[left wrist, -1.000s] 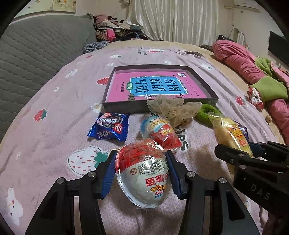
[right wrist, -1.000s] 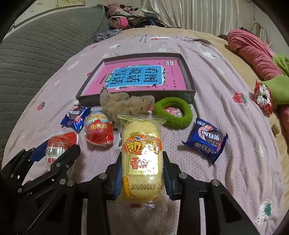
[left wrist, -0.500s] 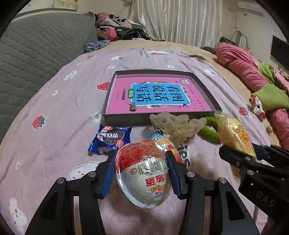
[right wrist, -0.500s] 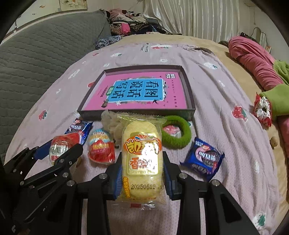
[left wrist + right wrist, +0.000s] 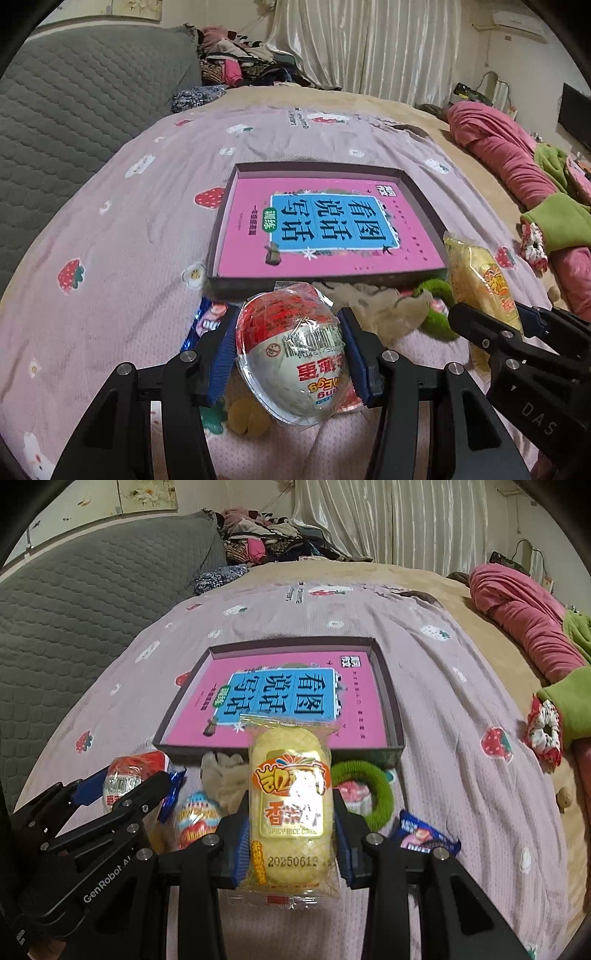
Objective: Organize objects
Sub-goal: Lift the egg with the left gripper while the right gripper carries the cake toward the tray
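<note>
- The left claw (image 5: pixel 291 354) is closed partway, its blue pads pressing both sides of a red-and-white egg-shaped snack in clear plastic wrap (image 5: pixel 293 350), held above the pink strawberry-print bedspread (image 5: pixel 110 258).
- The right claw (image 5: pixel 290 834) is likewise closed partway on a yellow rice cake in a clear printed wrapper (image 5: pixel 290 805), which stands lengthwise between the pads and sticks out past them.
- Both held snacks sit just in front of the near wall of a shallow dark cardboard tray (image 5: pixel 391 705) that lies flat on the bed and holds a pink book with a blue title panel (image 5: pixel 280 698).
- On the bedspread between the claws and the tray lie a second, blue-and-red wrapped egg (image 5: pixel 197 819), a crumpled beige mesh cloth (image 5: pixel 225 775) and a fuzzy green ring (image 5: pixel 373 790).
- A blue cookie packet (image 5: pixel 424 836) lies to the right of the right claw; another blue packet (image 5: pixel 207 321) shows partly behind the left claw's left finger.
- A grey quilted headboard (image 5: pixel 74 110) stands at the left, and rolled pink bedding (image 5: pixel 524 620) lies at the far right.
</note>
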### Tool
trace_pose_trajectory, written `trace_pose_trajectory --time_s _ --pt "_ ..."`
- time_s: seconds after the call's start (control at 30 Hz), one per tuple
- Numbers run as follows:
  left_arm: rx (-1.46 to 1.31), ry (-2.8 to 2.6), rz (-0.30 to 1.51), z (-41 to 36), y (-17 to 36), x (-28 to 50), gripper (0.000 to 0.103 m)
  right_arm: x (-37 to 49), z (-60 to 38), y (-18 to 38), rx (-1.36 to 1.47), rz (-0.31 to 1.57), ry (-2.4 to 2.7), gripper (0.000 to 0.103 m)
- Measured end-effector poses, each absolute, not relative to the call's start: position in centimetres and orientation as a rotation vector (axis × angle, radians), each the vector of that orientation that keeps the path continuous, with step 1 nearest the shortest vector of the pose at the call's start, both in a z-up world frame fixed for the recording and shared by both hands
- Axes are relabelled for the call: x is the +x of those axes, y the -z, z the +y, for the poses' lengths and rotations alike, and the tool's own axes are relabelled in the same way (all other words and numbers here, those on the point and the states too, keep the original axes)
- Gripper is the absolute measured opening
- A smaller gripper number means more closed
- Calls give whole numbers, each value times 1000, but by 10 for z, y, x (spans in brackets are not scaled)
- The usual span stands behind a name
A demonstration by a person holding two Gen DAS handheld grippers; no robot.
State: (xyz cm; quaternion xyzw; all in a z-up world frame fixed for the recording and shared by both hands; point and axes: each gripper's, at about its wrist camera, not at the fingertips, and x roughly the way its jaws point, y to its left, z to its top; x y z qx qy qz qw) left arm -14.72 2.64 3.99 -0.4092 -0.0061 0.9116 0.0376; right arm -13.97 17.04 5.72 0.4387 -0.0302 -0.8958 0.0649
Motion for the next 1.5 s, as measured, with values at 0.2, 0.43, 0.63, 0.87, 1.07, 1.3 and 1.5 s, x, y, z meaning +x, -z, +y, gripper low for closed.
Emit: trace_pose_trajectory --time_s 0.2,0.43,0.63,0.87,1.07,1.3,1.5 --pt "-1259 -2798 -15 25 -43 -169 55 -159 170 -64 1303 -84 2715 38" --pt "-1248 -2805 7 30 -50 -201 55 -190 169 -70 1291 -87 2714 38" --pt "-1265 -2802 -4 32 -50 -237 55 -222 169 -69 1289 -102 2698 38" --pt "-1314 -2786 -41 27 -43 -284 55 -265 172 -64 1312 -73 2703 38" --pt "-1325 -2785 -38 29 -38 -315 55 -301 181 -60 1311 -86 2693 38" --pt "-1318 -2767 -41 43 -31 -353 55 -343 182 -36 1378 -90 2664 38" --pt "-1384 -2752 -52 45 -9 -383 55 -368 183 -17 1439 -55 2637 38"
